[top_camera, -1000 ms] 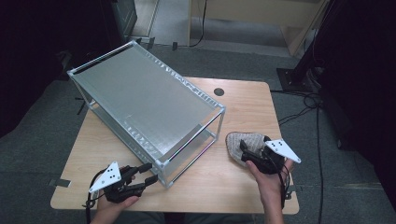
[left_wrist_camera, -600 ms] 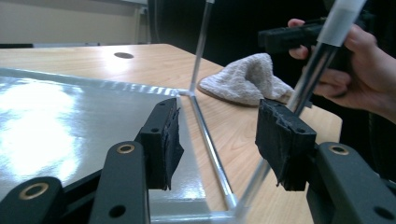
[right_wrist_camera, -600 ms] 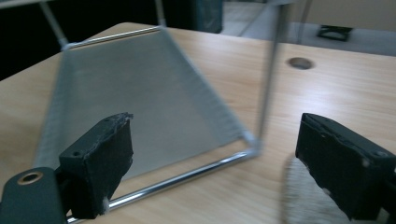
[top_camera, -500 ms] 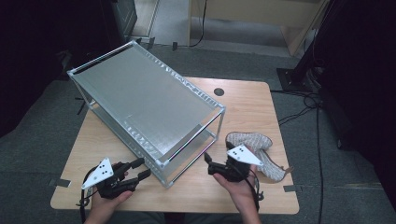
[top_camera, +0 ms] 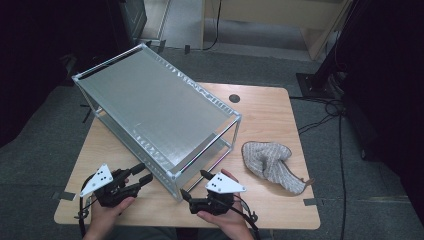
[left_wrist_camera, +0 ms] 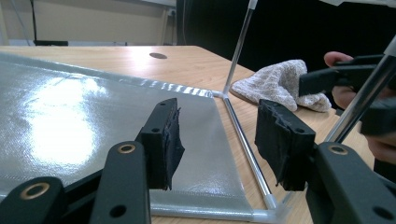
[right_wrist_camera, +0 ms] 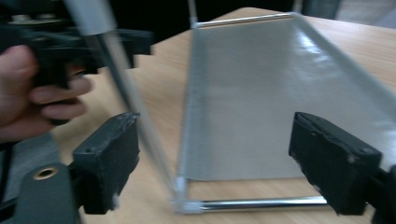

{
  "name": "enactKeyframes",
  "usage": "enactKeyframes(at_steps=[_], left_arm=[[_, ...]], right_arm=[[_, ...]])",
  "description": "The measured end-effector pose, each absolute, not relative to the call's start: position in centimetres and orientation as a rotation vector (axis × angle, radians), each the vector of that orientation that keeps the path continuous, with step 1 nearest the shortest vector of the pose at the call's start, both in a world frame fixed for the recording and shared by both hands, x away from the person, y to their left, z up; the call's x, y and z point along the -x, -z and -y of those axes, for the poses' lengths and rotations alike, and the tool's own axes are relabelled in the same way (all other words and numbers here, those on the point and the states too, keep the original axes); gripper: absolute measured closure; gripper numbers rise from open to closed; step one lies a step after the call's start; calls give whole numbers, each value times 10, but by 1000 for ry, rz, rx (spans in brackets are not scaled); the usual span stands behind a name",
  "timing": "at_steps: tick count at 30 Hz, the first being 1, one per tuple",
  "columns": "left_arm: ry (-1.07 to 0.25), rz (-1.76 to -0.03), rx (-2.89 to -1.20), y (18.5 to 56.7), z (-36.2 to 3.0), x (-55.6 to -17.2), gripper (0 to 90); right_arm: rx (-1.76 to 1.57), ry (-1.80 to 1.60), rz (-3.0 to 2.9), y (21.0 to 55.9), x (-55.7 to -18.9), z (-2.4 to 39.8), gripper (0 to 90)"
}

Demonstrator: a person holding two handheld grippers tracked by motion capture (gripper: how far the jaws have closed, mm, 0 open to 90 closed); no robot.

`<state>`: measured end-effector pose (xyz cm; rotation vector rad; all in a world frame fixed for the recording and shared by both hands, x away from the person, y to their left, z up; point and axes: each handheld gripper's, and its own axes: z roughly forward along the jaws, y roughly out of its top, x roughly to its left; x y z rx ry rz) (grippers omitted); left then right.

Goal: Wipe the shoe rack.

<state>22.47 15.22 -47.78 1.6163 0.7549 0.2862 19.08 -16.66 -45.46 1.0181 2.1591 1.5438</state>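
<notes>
The two-shelf metal rack (top_camera: 160, 107) stands diagonally across the wooden table (top_camera: 265, 112). Left gripper (top_camera: 134, 181): jaws released, empty, aimed at the rack's near corner. Right gripper (top_camera: 194, 186): jaws apart and just closing slightly, nothing gripped, the corner post between them. A grey cloth (top_camera: 272, 161) lies right of the rack.

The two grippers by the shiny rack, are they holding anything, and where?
Nothing is held. The left gripper and the right gripper both have open fingers near the rack's front corner, without pinching it. The right one's fingers have just been closing. The cloth lies loose.
</notes>
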Motion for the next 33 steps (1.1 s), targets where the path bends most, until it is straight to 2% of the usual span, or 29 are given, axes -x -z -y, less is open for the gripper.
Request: enactKeyframes(at_steps=[4,14,17,33], left_arm=[[-291,-759,-1626,478,-152,-226,495],[-291,-788,-1632,479,-153,-228,499],[-294,-800,-1624,480,-154,-229,500],[-358,-893,-1586,481,-170,-238,499]], right_arm=[[-957,-1615,-2179,457,-185,157,257],[-875,-1606,-2170,464,-175,139,711],[-885,-1597,-2177,466,-176,140,797],[-919,-1570,-2125,467,-184,177,810]])
